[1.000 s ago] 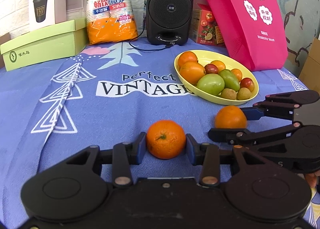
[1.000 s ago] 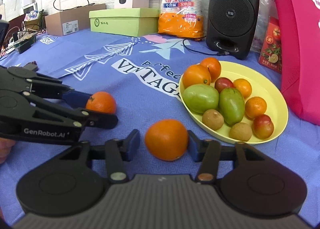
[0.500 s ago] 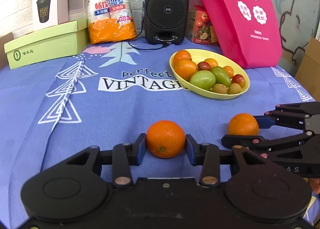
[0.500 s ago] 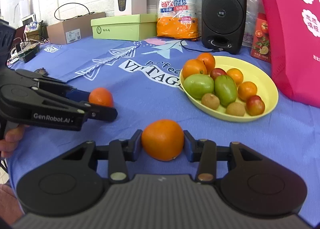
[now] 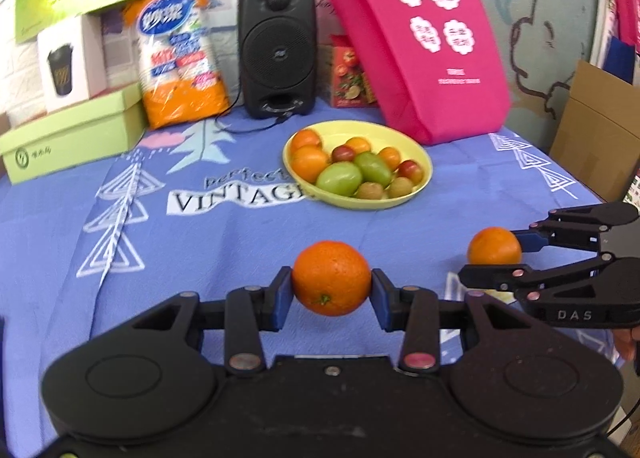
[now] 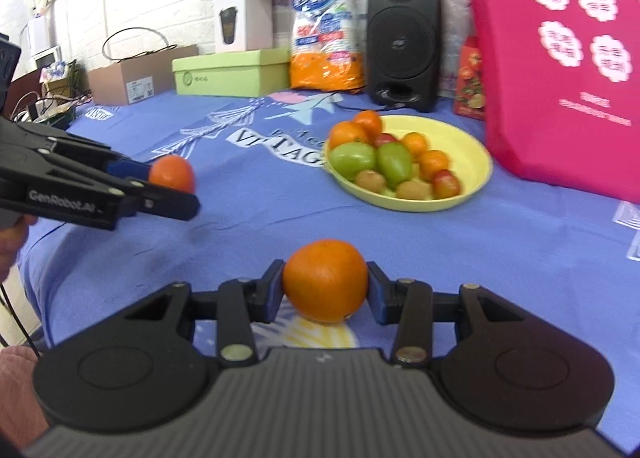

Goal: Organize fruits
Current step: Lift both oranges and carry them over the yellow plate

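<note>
Low centre of the left wrist view, the left gripper [image 5: 331, 293] clamped a round, pebbly-skinned orange [image 5: 331, 278] between blue pads, above the matte blue cloth [image 5: 240, 242]. Right gripper [image 6: 325, 290] likewise pinched a 2nd smooth orange [image 6: 325, 286], bottom centre. Upper middle, the shallow yellow oval bowl [image 5: 420, 154] held glossy mixed fruit.

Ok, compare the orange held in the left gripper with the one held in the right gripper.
The round orange in the left gripper shows its green stem scar, turned down and towards the camera; the round orange in the right gripper shows no stem in its own view. Seen from the left wrist, the left gripper's orange is the nearer one and the right gripper's orange sits off to the right. Both are clamped between blue pads, short of the yellow bowl of fruit.
</note>
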`<state>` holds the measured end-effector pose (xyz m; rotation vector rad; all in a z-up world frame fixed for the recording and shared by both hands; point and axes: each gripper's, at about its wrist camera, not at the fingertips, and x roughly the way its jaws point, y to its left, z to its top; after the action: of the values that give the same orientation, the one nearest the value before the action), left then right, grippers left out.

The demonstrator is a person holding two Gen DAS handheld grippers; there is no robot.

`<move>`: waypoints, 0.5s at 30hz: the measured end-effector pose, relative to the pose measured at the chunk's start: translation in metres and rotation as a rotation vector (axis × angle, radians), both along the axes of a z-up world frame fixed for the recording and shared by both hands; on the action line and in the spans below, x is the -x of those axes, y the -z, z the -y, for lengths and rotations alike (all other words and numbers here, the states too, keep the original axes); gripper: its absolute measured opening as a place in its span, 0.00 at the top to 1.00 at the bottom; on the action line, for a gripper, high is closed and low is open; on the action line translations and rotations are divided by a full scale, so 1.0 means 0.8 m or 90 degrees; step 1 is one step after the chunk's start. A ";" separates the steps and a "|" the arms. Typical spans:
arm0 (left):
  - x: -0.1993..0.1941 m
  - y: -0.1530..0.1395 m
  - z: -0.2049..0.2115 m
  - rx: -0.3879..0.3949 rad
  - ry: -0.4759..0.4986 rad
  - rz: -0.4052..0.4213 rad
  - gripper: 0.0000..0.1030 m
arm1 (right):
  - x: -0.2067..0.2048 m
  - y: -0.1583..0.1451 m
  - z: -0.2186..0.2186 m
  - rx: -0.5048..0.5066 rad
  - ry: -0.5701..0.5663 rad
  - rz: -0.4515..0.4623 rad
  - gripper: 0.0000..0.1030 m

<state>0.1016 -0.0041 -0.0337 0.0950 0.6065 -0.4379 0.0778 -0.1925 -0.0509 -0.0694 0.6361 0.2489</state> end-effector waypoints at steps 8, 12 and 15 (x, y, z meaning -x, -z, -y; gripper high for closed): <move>-0.036 -0.036 0.030 -0.014 0.033 0.024 0.61 | 0.003 -0.026 0.033 0.025 0.023 0.027 0.60; -0.074 -0.046 0.046 -0.013 0.043 0.023 0.61 | -0.022 -0.041 0.041 0.040 0.020 0.044 0.60; -0.108 -0.049 0.056 -0.016 0.042 0.019 0.61 | -0.048 -0.049 0.046 0.054 0.014 0.052 0.60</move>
<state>0.1882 -0.0490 0.0052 0.1456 0.5807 -0.4912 0.1163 -0.2291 -0.0117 -0.1542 0.5656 0.1973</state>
